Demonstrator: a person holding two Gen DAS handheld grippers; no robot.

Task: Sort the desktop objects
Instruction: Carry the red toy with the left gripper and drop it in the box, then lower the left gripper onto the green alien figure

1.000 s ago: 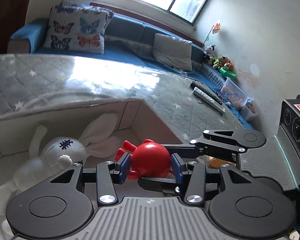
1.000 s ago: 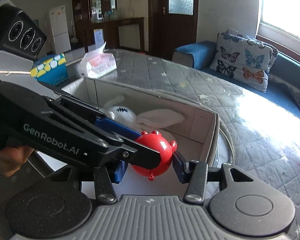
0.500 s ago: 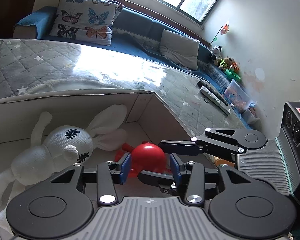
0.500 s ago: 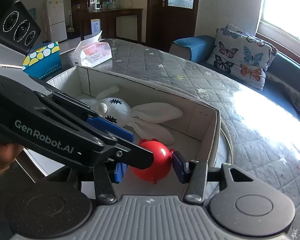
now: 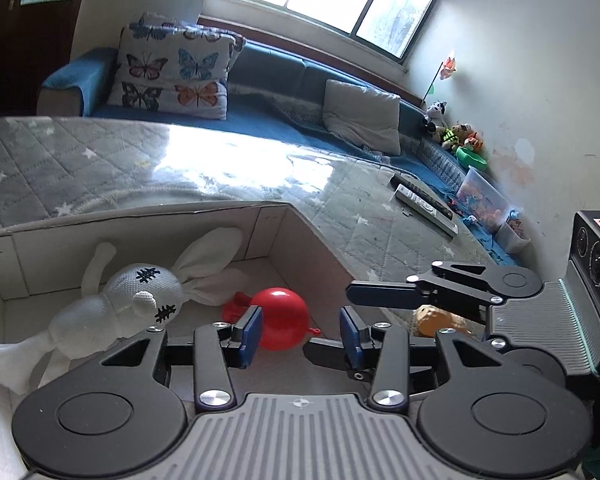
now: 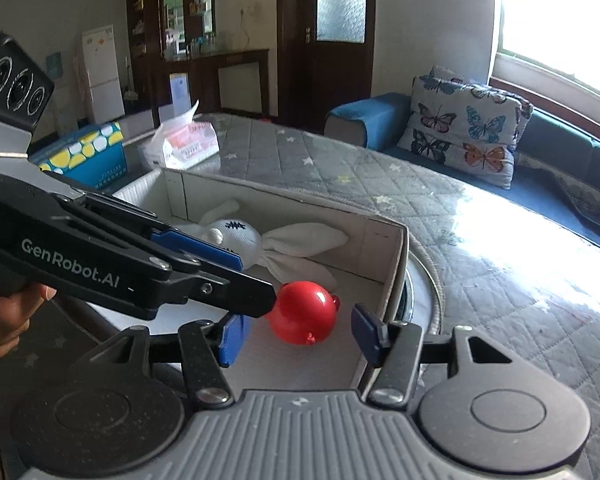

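Observation:
A red round toy [image 5: 280, 318] [image 6: 304, 312] lies on the floor of the white cardboard box [image 5: 140, 240] [image 6: 400, 248], beside a white plush rabbit [image 5: 132, 300] [image 6: 236, 236]. My left gripper [image 5: 300, 336] hangs open above the toy, and its pads do not touch it. My right gripper [image 6: 298, 336] is over the same spot with its jaws opening; the toy sits below and between the pads, free of both. One left finger [image 6: 204, 292] crosses the right wrist view. One right finger [image 5: 384, 296] crosses the left wrist view.
An orange-yellow toy [image 5: 432, 318] lies outside the box under the right gripper. Two remote controls [image 5: 424, 204] rest near the table's far right edge. A tissue pack [image 6: 188, 144] and a blue-and-yellow carton [image 6: 84, 156] stand behind the box. A hand [image 6: 4, 320] holds the left gripper.
The red toy, gripped by the right gripper a second ago, now lies loose on the box floor. The right jaws have spread, and both grippers have lifted away from it.

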